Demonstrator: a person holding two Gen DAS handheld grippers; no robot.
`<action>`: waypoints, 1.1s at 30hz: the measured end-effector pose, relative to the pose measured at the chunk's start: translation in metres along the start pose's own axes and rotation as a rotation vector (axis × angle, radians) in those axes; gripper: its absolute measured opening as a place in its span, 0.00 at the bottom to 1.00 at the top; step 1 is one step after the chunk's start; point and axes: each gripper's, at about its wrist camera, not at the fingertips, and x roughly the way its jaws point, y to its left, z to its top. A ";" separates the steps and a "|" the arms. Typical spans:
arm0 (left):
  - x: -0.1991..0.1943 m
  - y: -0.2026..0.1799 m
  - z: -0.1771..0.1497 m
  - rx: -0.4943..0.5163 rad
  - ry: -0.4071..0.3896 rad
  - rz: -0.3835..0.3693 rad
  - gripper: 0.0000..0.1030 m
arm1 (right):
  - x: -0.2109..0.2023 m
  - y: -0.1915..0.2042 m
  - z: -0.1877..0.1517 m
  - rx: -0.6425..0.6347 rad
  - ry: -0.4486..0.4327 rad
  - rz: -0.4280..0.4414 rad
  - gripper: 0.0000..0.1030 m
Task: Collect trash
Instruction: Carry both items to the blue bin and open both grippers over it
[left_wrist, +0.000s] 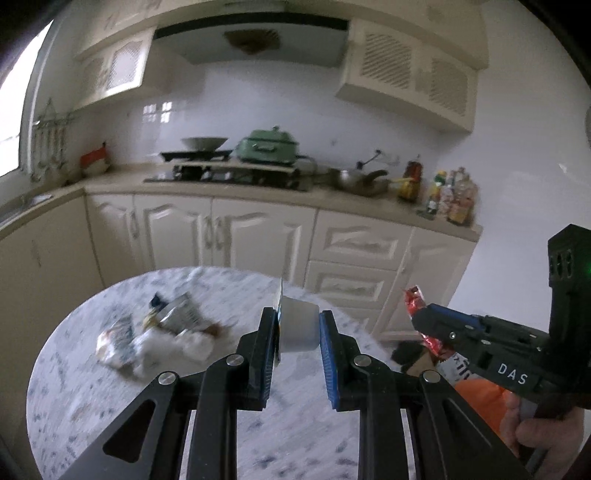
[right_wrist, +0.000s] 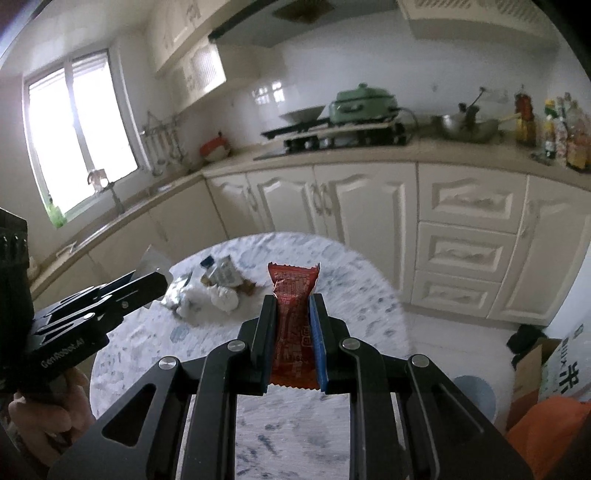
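Both grippers are loaded for binning: left gripper clamps a white cup, right gripper pinches a red wrapper; more litter waits on the table.

"DAS" marks the right tongs, "GenRobot.AI" the left tongs

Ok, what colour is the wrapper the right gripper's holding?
Red with small print; the wrapper shows best in the right wrist view.

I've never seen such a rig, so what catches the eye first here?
Each hand-held gripper is shut on a piece of trash: the left gripper holds a small white cup, the right gripper a red wrapper. Beyond them, more crumpled trash lies on the round marbled table.
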 end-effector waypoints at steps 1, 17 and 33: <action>0.002 -0.007 0.003 0.011 -0.004 -0.013 0.19 | -0.006 -0.005 0.003 0.005 -0.014 -0.009 0.17; 0.102 -0.105 0.035 0.136 0.052 -0.200 0.19 | -0.080 -0.121 0.012 0.106 -0.106 -0.260 0.17; 0.309 -0.216 0.047 0.248 0.361 -0.342 0.19 | -0.041 -0.275 -0.048 0.352 0.033 -0.381 0.17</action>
